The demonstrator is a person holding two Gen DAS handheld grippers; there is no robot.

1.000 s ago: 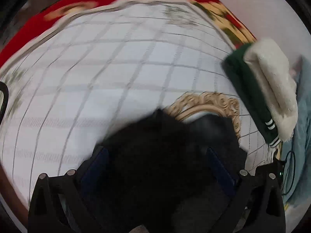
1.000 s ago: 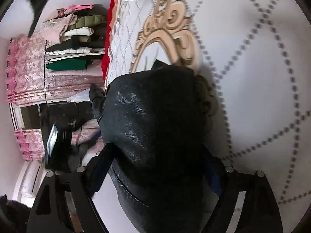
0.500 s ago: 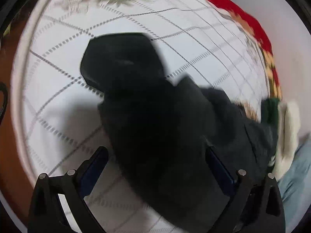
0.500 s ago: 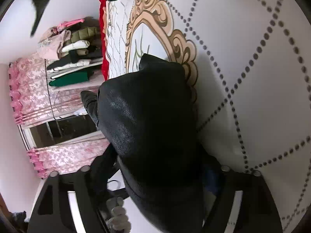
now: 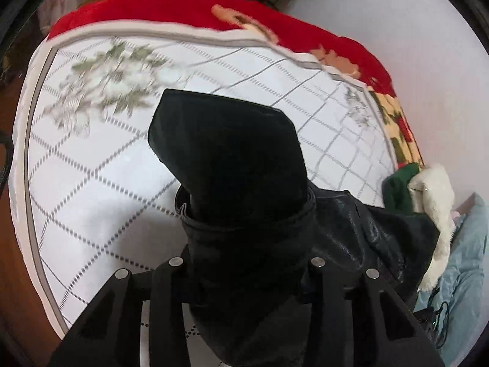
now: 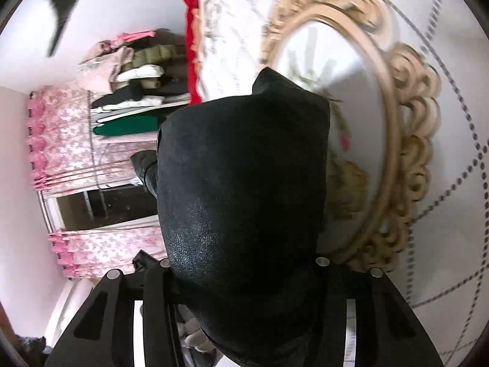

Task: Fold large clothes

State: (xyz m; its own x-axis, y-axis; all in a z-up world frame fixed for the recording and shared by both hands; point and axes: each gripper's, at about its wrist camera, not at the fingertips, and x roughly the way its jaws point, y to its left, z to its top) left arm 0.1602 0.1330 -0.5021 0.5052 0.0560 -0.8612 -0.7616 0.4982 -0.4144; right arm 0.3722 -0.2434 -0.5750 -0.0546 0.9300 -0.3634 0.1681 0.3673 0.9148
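Note:
A black leather jacket point(image 5: 232, 153) fills the gap of my left gripper point(image 5: 247, 244). Its jaws are closing and squeeze the bunched leather, and a folded end sticks out ahead over the white quilted bed cover point(image 5: 91, 198). The rest of the jacket trails off to the right. In the right wrist view another part of the jacket point(image 6: 244, 168) bulges between the closing jaws of my right gripper point(image 6: 244, 253), which press on it. The leather hides both grippers' fingertips.
A red blanket point(image 5: 183, 9) edges the far side of the bed. A green and white fleece garment point(image 5: 428, 189) and light blue cloth point(image 5: 464, 260) lie at the right. A gold oval pattern point(image 6: 412, 153) marks the cover; folded clothes point(image 6: 137, 91) and pink curtains point(image 6: 61, 137) stand beyond.
Both grippers' jaws have come in from wide apart onto the jacket. The left gripper has rolled and shifted, so the jacket's end now points up the bed. The right gripper has risen slightly.

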